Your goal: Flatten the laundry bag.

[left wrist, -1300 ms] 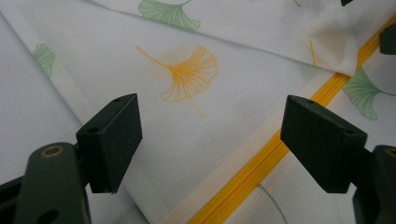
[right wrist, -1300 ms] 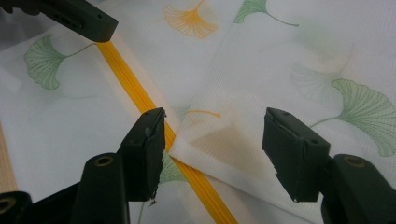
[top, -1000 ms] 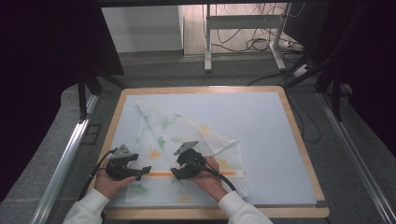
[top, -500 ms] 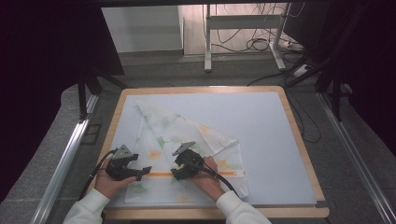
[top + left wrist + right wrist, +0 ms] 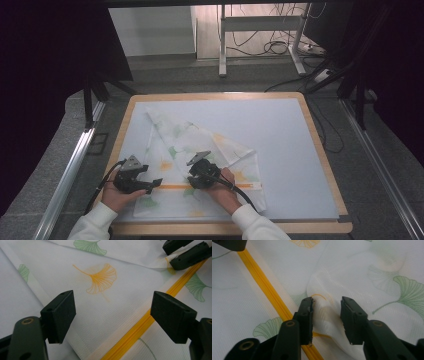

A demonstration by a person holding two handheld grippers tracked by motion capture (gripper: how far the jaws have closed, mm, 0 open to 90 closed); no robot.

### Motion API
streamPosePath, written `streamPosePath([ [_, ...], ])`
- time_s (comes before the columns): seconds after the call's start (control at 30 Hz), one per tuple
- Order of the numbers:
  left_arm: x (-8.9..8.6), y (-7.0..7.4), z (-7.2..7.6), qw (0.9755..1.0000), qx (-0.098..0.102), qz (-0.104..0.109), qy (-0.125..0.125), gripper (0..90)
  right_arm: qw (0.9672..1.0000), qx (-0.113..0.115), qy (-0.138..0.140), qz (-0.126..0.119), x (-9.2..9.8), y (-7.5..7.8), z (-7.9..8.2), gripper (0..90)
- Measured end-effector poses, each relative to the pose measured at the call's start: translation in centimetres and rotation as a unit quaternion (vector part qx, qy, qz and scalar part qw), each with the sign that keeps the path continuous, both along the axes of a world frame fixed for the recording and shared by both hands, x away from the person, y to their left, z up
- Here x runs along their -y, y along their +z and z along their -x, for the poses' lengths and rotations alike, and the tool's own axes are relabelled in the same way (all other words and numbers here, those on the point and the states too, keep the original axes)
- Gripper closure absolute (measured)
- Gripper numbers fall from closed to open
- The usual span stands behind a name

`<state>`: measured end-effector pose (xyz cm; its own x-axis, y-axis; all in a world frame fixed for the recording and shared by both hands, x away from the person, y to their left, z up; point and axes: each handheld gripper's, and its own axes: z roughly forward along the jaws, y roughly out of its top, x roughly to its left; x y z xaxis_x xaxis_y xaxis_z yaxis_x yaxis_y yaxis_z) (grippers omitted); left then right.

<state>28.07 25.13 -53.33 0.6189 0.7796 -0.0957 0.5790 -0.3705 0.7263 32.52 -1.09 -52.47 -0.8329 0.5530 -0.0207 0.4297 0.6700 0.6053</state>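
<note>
Right jaws: the right gripper (image 5: 325, 315) has just been closing; a raised fold of the cloth (image 5: 329, 312) stands between its pads. The left pad touches the fold, but a sliver of gap shows at the right pad, so no firm pinch yet.
Left jaws: the left gripper (image 5: 112, 315) is spread wide, hovering over flat fabric, nothing between the pads.
Zipper: a yellow zipper (image 5: 140, 325) passes between the left jaws and runs on toward the right gripper; in the high view it lies left to right along the cloth's near part (image 5: 175, 186).
Cloth: white with green and orange ginkgo leaves, lying on the near-left part of the table (image 5: 280, 125); partly folded, with one corner pointing to the far left and its long axis running from there to the near right.
Hands: left hand (image 5: 120, 195) and right hand (image 5: 222, 187) both at the near edge, just apart from each other.
Containers: whether the zippered cloth is a cover or bag with anything in it, I cannot tell.
</note>
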Motion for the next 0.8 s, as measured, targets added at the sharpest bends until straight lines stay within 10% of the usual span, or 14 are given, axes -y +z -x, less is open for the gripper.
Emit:
streamPosePath([
  [0.27, 0.0, 0.0, 0.0, 1.0000, 0.000, 0.000, -0.001, 19.6, 1.0000, 0.002, -0.001, 0.002, 0.4, 0.1, -0.2, 81.4],
  [0.8, -0.1, 0.0, 0.0, 1.0000, 0.002, -0.003, -0.003, 19.4, 0.9997, 0.011, 0.003, -0.023, 1.4, 1.5, -0.4, 85.5],
])
